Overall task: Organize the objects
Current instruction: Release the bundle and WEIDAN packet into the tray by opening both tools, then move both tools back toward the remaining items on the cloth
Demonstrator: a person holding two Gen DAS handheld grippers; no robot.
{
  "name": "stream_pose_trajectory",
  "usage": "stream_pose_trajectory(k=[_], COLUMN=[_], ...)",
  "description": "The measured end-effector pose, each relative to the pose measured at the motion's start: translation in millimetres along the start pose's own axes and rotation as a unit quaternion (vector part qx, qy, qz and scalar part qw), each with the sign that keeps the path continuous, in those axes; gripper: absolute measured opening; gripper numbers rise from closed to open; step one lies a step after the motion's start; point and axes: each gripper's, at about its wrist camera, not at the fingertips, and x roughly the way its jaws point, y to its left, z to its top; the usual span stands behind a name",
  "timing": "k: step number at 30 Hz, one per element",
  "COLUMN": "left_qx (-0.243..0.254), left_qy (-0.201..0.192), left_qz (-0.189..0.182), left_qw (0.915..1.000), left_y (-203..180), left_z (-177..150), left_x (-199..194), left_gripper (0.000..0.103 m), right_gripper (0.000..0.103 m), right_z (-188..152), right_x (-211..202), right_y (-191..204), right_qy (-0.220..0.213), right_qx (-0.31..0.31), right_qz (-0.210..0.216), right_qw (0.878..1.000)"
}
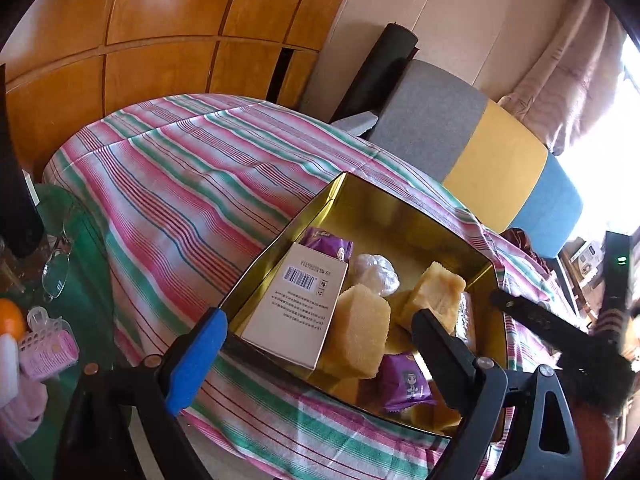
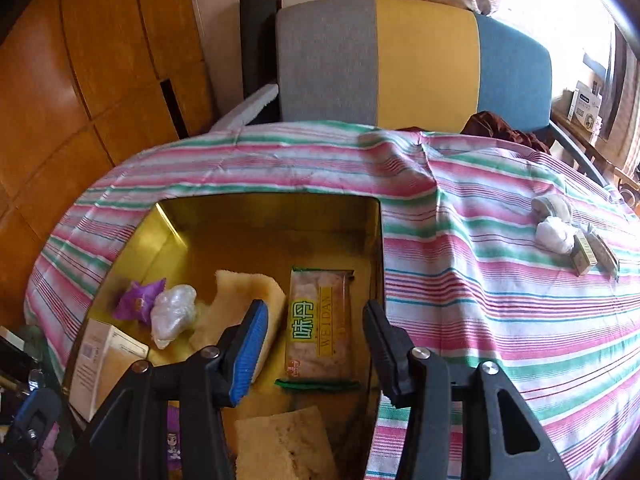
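Right gripper [image 2: 314,344] over packet [image 2: 319,330] in tin [image 2: 256,204], fingers spread, empty. Light, crinkly, slippery (contents likely crushable): pinch long edges. Left gripper [image 1: 316,334] gaping, empty.

Both tongs [image 1: 320,328] [image 2: 316,330] agape, angled downward

I see a chair [image 2: 412,64] with gray, yellow and blue parts behind my table. Brown wood doors [image 1: 132,40] stand beside it. Glasses [image 1: 56,268] and an orange [image 1: 10,318] lie nearby.
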Motion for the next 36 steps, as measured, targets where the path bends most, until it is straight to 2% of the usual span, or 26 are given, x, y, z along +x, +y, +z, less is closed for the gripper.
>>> stream_pose_trajectory(k=[3, 8, 22, 28, 31, 36], left_qx=[0.007, 0.023, 0.086, 0.141, 0.170, 0.207], left_qy=[0.004, 0.007, 0.018, 0.022, 0.030, 0.050], left_qz=[-0.001, -0.003, -0.030, -0.058, -0.071, -0.094], left_qw=[1.0000, 0.9997, 0.9957, 0.9881, 0.9825, 0.9726], left_y=[-4.9, -17.1, -78.4, -121.5, -145.4, -186.3], left_z=[-1.1, -5.6, -25.1, -38.0, -45.5, -57.8], left_x=[1.0, 0.0, -10.0, -15.2, -13.7, -9.0], left_gripper=[0.094, 0.096, 0.101, 0.101, 0.101, 0.101], right_gripper=[0.050, 0.050, 0.050, 0.050, 0.050, 0.050], right_z=[-0.4, -4.5, -23.6, -38.4, -45.7, -49.5], right_x=[-9.8, -19.6, -36.5, -36.3, -31.4, -28.1], right_y=[-7.9, -22.1, -107.7, -167.1, -213.1, -252.6], right_qy=[-0.008, -0.010, -0.008, 0.005, 0.017, 0.017], right_qx=[0.005, 0.001, 0.024, 0.064, 0.113, 0.125], right_qz=[0.017, 0.016, -0.037, -0.057, -0.067, -0.084], right_qw=[1.000, 1.000, 0.999, 0.996, 0.991, 0.988])
